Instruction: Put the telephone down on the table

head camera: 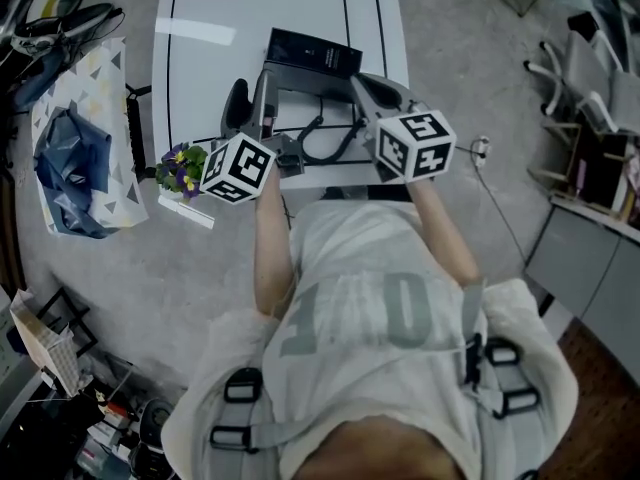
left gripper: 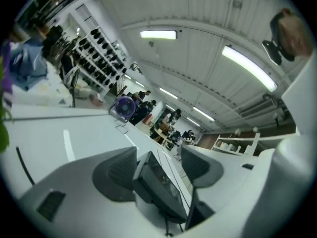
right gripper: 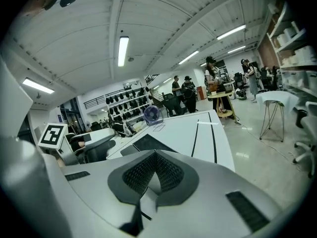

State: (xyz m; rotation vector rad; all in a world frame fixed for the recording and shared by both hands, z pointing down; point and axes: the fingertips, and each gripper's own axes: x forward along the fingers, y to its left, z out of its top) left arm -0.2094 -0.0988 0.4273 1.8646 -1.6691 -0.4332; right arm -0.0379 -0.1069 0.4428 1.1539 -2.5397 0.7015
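Note:
The telephone (head camera: 300,93) is a grey set with a dark face, just above the near edge of the white table (head camera: 200,68). A black cord (head camera: 325,143) loops below it. In the left gripper view its dark slab (left gripper: 158,182) sits clamped between the two pads. My left gripper (head camera: 250,93) (left gripper: 158,167) is shut on the telephone's left side. My right gripper (head camera: 375,88) (right gripper: 154,175) hovers at the telephone's right side, with its ribbed pads pressed together. A thin black line runs under them; I cannot tell whether it is pinched.
A black box (head camera: 312,51) lies on the table beyond the telephone. A pot of purple flowers (head camera: 180,166) stands at the table's near left corner. A patterned bag (head camera: 75,158) sits on the floor to the left. A purple round thing (right gripper: 151,114) stands at the far end.

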